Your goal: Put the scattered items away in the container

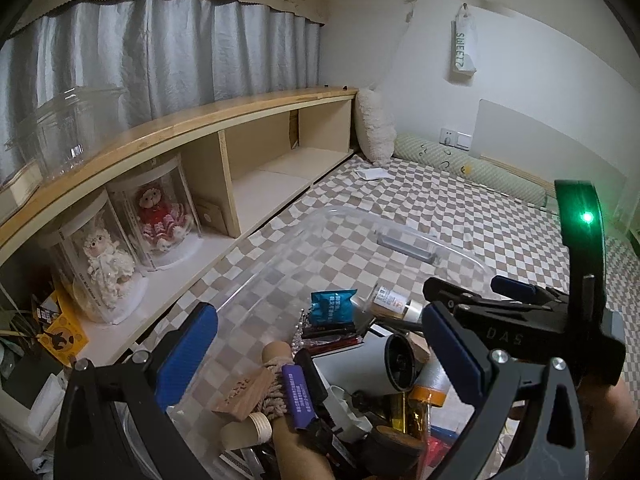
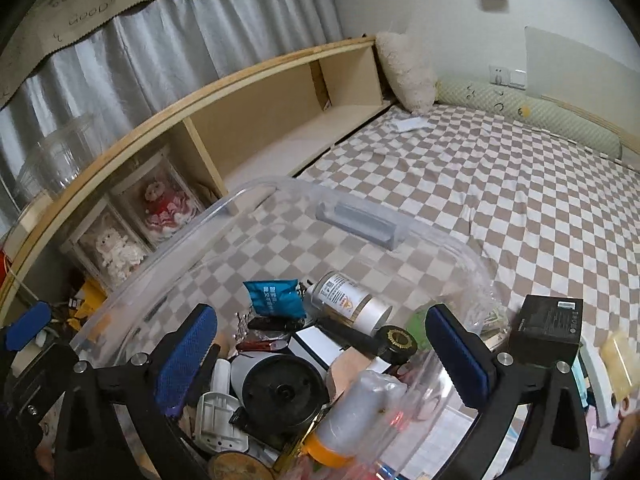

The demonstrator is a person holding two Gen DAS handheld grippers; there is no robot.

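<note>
My right gripper (image 2: 322,354) hangs over the near end of the clear container (image 2: 256,188), its blue pads spread wide with nothing pressed between them. Under it I see the clutter already inside: a bottle with an orange cap (image 2: 352,416) lying on its side, a black round disc (image 2: 285,390), a white plastic piece (image 2: 218,420), then a metal can (image 2: 352,300) and a blue packet (image 2: 274,298) further in. My left gripper (image 1: 320,354) also stands open, empty, above the same pile, where a wooden block (image 1: 244,394) and a purple tube (image 1: 298,396) lie closest. A black box (image 2: 548,328) sits just outside the container's right wall. The container rests on the checkered bed sheet (image 2: 500,184). Beyond, to the left, a wooden shelf (image 1: 248,156) holds two dolls in clear cases (image 1: 132,232); a fluffy pillow (image 2: 408,68) leans in the far corner under grey curtains (image 1: 160,48)
</note>
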